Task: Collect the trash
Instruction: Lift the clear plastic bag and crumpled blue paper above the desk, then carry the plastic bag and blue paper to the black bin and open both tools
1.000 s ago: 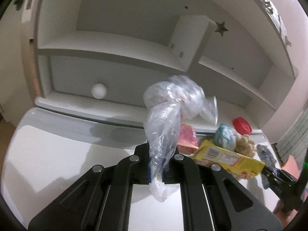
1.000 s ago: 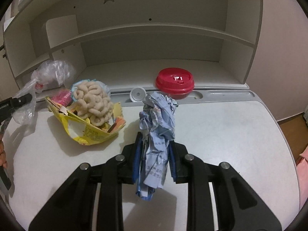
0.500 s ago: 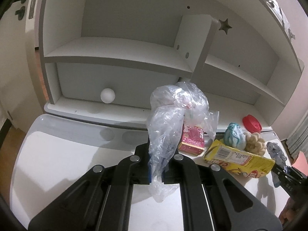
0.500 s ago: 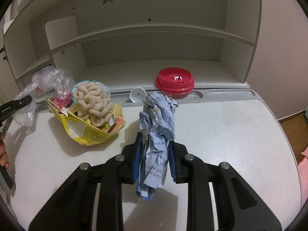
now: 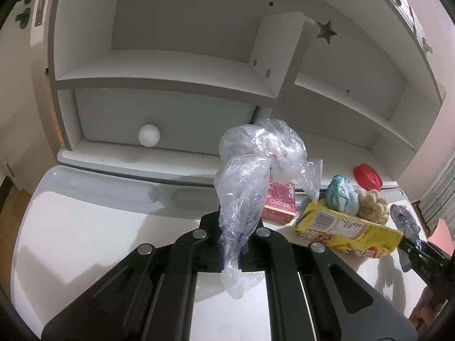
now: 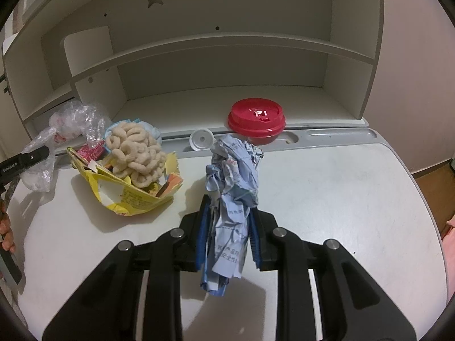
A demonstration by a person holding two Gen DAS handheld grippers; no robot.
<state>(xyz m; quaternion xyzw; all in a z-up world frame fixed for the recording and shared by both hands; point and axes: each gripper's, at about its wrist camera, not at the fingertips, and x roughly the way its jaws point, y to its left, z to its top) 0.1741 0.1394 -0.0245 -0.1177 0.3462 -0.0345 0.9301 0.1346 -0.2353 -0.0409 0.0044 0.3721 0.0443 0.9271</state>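
Your white bench (image 6: 327,199) carried a torn yellow snack bag (image 6: 133,196) heaped with pale ring snacks (image 6: 136,153), and a red cup lid (image 6: 256,118) sat in the groove at the back edge. Above the bench, your left gripper (image 5: 231,251) had its fingers closed on a crumpled clear plastic bag (image 5: 250,176). Your right gripper (image 6: 227,237) had its fingers clamped on a crumpled blue paper wad (image 6: 233,193).

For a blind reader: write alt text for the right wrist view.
The right gripper is shut on crumpled blue paper above a white desk. Left of it a torn yellow bag holds ring snacks; a red lid sits behind, below empty shelves.
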